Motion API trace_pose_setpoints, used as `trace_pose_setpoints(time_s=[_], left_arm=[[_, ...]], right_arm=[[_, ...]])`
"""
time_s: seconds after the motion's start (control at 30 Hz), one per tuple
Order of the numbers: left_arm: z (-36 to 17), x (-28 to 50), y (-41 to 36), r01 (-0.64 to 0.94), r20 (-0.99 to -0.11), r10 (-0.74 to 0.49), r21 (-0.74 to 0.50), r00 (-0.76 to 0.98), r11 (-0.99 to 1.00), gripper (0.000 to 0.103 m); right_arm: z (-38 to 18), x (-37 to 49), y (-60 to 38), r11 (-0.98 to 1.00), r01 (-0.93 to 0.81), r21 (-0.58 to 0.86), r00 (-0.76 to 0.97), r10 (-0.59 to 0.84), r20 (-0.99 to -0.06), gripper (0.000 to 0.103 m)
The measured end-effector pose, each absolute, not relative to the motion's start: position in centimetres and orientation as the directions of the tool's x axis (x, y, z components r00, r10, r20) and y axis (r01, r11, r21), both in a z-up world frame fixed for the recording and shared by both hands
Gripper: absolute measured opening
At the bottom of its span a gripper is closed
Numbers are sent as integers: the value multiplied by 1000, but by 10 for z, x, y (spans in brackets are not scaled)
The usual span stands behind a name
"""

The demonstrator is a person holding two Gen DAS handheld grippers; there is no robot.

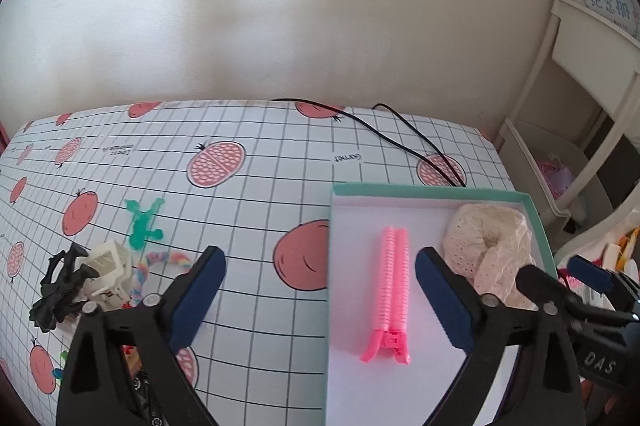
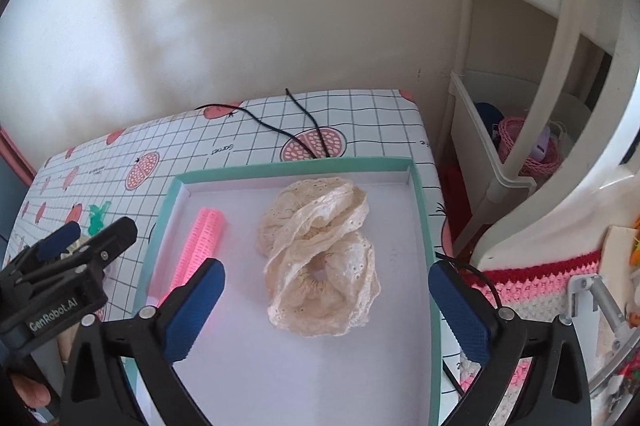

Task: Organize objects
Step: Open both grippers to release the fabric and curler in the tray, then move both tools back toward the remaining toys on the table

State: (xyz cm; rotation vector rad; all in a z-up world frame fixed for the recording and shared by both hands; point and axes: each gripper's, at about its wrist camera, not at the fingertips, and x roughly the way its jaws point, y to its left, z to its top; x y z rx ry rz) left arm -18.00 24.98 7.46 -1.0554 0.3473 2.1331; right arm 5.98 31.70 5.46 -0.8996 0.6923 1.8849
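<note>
- Left gripper (image 1: 320, 294) fingers spread wide, holding nothing
- Right gripper (image 2: 326, 310) fingers likewise wide, empty
- Pink ribbed plastic hair clip (image 1: 393, 286) and cream lace scrunchies (image 2: 320, 258) lie mid-frame inside teal-rimmed shallow box (image 2: 424, 226) on counter (image 1: 260, 154)

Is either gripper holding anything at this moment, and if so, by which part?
Nothing is held. The left gripper and the right gripper are both open with empty jaws, above the box.
</note>
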Motion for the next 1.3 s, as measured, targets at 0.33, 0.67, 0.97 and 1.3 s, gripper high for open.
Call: trace_pose_setpoints(time_s=[0.33,0.67,0.97,1.3], left_arm=[[72,-189,241,-677,-779,467,-76,-418,-732,102],[101,-209,195,-666,-754,526,-160,-394,-728,102],[141,-248,102,-581,-709,534,-214,-461,-785,102],[133,-272,26,-539,-756,462,-173,-464,-824,102]], right_arm=[[53,50,313,-451,-890,75,-314,484,-817,103],[98,24,288,-511,-847,146,-437,514,-738,103],[118,-56,237,-641,-742,198,-560,430,-708,103],[75,-124,184,-730,-653,201,-556,283,-781,103]])
